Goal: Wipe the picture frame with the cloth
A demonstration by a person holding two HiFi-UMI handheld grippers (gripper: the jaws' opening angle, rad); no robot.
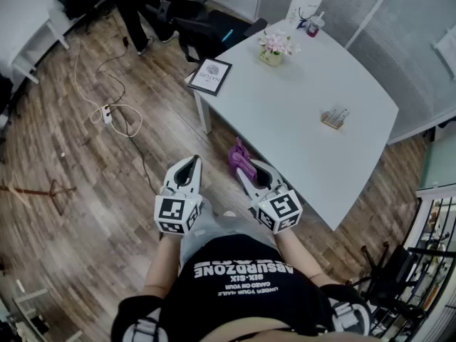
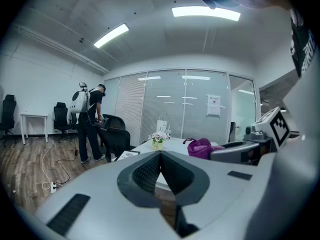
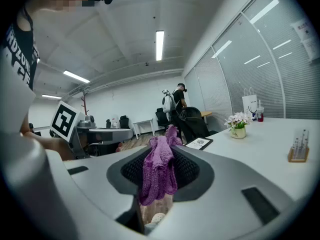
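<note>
The black picture frame point(image 1: 209, 75) lies flat at the white table's far left corner, and shows small in the left gripper view point(image 2: 127, 154) and right gripper view point(image 3: 199, 143). My right gripper point(image 1: 244, 168) is shut on a purple cloth point(image 3: 158, 169), which sticks out past the jaw tips point(image 1: 239, 157) beside the table's near edge. My left gripper point(image 1: 191, 167) is held over the wooden floor, left of the table, shut with nothing in it. Both grippers are well short of the frame.
On the white table point(image 1: 299, 112) stand a small flower pot point(image 1: 273, 49), a white paper bag point(image 1: 303, 7), a red cup point(image 1: 313, 26) and a small wooden stand point(image 1: 335, 117). A person point(image 2: 90, 120) stands by black office chairs point(image 1: 214, 30) beyond the table. Cables and a power strip point(image 1: 107, 113) lie on the floor.
</note>
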